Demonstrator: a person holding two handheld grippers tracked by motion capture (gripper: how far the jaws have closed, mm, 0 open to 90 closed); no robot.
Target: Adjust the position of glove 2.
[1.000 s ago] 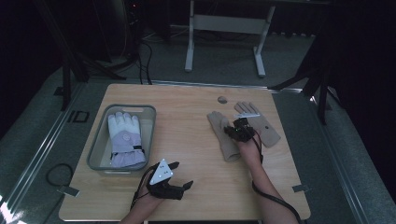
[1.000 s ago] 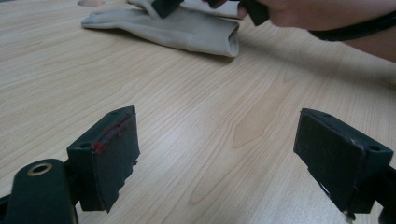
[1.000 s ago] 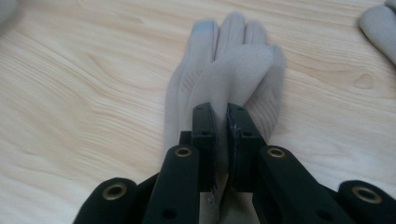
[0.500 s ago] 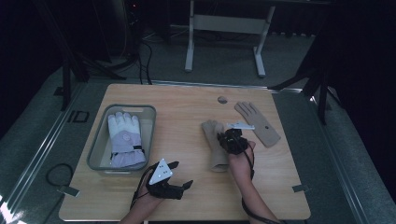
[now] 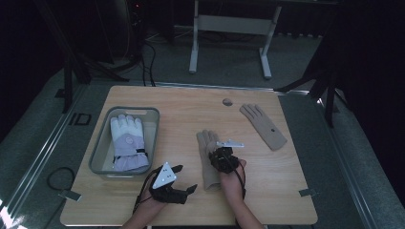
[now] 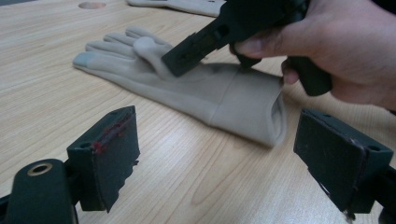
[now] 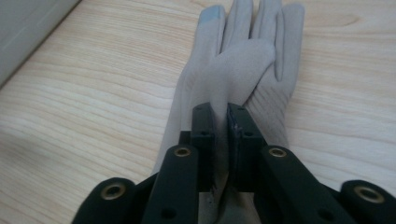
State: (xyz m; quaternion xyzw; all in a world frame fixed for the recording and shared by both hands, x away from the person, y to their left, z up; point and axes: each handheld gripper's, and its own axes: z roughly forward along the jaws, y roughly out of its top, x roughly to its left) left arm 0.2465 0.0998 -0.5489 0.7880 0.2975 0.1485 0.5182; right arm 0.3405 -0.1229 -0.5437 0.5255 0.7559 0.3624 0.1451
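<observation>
A beige knit glove [image 5: 206,143] lies flat on the wooden table, fingers pointing away from me. My right gripper [image 5: 219,153] sits over its palm, shut on a raised fold of the fabric [image 7: 243,60]. Its jaws have just been opening a little, and the fold is still pinched between them [image 7: 223,116]. The left gripper view shows that gripper [image 6: 196,49] and the hand on the glove [image 6: 224,100]. My left gripper [image 5: 185,178] rests near the table's front edge, open and holding nothing [image 6: 215,154]. It points at the glove's cuff.
A second beige glove [image 5: 263,125] lies at the back right. A grey bin [image 5: 98,152] on the left holds a white and lavender padded glove [image 5: 126,143]. A small round mark [image 5: 227,101] sits near the table's far edge.
My right hand has dragged the beige glove to the left and toward the front edge, away from the second glove. The left gripper has stayed in place.
</observation>
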